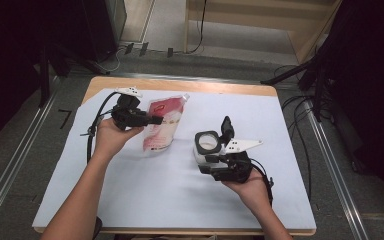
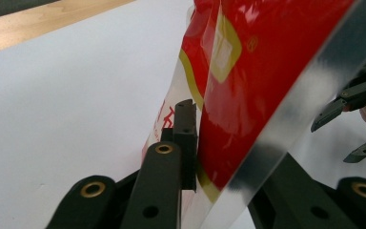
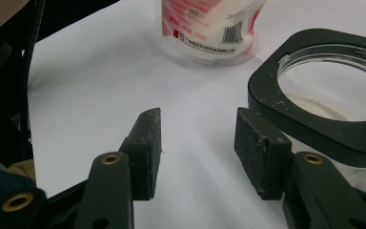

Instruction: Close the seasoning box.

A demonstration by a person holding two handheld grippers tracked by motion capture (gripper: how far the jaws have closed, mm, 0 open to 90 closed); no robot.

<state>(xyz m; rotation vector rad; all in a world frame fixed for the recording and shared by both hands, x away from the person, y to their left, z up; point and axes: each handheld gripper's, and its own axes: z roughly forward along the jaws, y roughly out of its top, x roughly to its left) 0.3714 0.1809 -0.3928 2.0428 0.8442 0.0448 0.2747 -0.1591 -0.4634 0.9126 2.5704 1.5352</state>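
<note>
1. At the table, I have the left gripper [image 1: 155, 120] against a red-and-white pouch [image 1: 162, 125] that stands on its base, leaning, on the white sheet [image 1: 130, 190] near the far left of the tabletop.
2. In the left gripper view the pouch [image 2: 267, 81] sits between the two black jaws; one pad [image 2: 186, 143] lies along its side, but I cannot tell whether it is clamped there.
3. My right gripper [image 3: 198, 152] is parted, with bare sheet between its pads and nothing in its hold.
4. A clear container with a black square rim [image 3: 314, 124] stands just beside its right jaw; in the high view that container [image 1: 207, 145] is right of the pouch, well apart from it.
</note>
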